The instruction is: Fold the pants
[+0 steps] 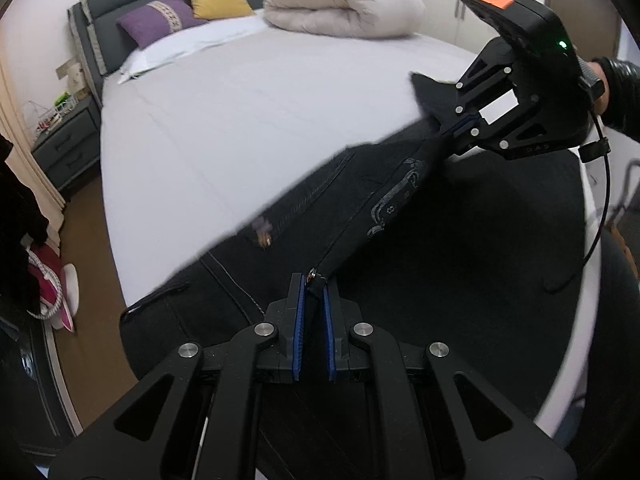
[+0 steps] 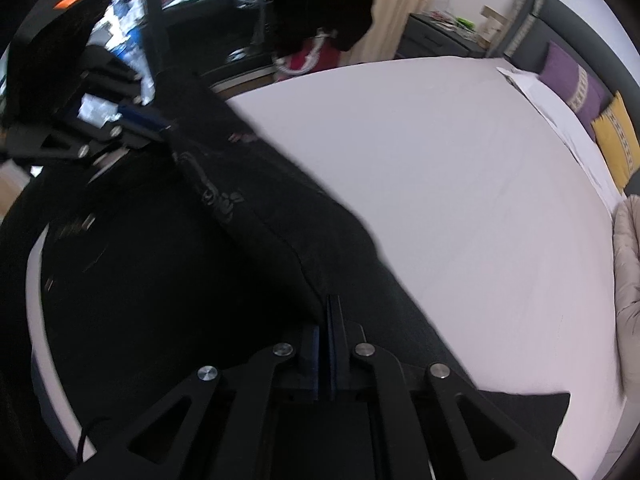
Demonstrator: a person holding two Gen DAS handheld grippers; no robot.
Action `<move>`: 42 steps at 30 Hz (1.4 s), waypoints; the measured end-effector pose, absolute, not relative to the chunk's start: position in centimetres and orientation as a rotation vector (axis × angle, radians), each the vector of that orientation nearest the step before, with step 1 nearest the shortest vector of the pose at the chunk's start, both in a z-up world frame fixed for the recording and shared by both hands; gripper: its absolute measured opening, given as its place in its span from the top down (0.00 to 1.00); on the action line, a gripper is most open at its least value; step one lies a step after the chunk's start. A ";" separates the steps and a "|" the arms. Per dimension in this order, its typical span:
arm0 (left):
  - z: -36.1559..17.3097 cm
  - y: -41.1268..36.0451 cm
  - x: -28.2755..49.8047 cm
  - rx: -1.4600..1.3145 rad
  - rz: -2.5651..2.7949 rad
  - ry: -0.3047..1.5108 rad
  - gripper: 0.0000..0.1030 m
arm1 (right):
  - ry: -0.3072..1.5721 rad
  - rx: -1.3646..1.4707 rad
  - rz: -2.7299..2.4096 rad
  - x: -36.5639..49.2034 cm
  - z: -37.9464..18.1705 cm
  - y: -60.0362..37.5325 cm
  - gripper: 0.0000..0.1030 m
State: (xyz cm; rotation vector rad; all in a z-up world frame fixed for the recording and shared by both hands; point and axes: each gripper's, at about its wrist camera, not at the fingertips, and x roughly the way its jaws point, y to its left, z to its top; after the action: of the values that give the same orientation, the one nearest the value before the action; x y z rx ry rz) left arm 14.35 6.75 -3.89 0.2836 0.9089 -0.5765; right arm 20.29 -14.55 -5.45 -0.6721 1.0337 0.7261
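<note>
Black pants held taut above the bed, fold barely begun.

Left gripper [image 1: 314, 292] and right gripper [image 1: 466, 126] each pinch the waistband of the black pants [image 1: 360, 200], stretched between the 2 grippers over the white bed [image 1: 240, 112]; folding remains.

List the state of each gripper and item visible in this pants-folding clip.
left gripper: shut on the pants' waistband by the button.
right gripper: shut on the pants' far edge.
pants: black, lifted and stretched between both grippers above the bed.
bed: made, sheet flat.
duvet: folded, on the bed.
nightstand: drawers shut.
</note>
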 end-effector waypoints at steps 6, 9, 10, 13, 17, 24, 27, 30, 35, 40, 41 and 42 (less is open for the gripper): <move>-4.5 5.8 8.4 0.303 -0.642 0.962 0.93 | 1.031 -0.814 0.743 12.6 -7.2 -13.3 0.97; -5.2 5.1 6.1 0.316 -0.669 0.990 0.93 | 1.030 -0.854 0.740 10.2 -7.9 -13.0 0.97; -5.2 5.3 5.5 0.323 -0.675 0.998 0.93 | 1.028 -0.867 0.738 9.8 -8.1 -12.9 0.97; -6.1 4.5 3.2 0.359 -0.695 1.017 0.93 | 1.008 -0.950 0.723 6.8 -9.2 -12.1 0.97; -6.3 3.8 1.1 0.390 -0.718 1.026 0.93 | 0.995 -0.994 0.709 4.4 -10.1 -11.6 0.97; -5.8 3.3 -1.0 0.418 -0.752 1.036 0.93 | 0.962 -1.048 0.656 2.5 -10.2 -10.7 0.97; -5.8 3.7 -1.2 0.409 -0.754 1.041 0.93 | 0.968 -1.040 0.643 2.1 -10.1 -10.4 0.96; -5.9 4.1 -1.1 0.394 -0.742 1.043 0.93 | 0.976 -1.056 0.616 1.5 -10.6 -9.8 0.96; -6.2 5.4 -0.4 0.321 -0.729 1.053 0.88 | 0.984 -1.085 0.556 0.2 -12.2 -9.6 0.94; -4.9 6.5 -1.4 0.298 -0.722 1.093 0.84 | 0.978 -1.055 0.492 -1.1 -12.6 -9.6 0.93; -4.5 6.9 -1.6 0.287 -0.714 1.110 0.84 | 0.979 -1.044 0.482 -1.1 -12.6 -9.6 0.93; -4.0 7.2 -1.8 0.280 -0.703 1.103 0.84 | 0.979 -1.038 0.476 -1.4 -12.7 -9.6 0.93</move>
State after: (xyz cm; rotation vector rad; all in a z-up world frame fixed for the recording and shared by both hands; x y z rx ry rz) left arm -1.83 7.17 -3.98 0.2796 1.1035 -0.7028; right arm -1.37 -9.58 -12.69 -1.0380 0.9789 0.4759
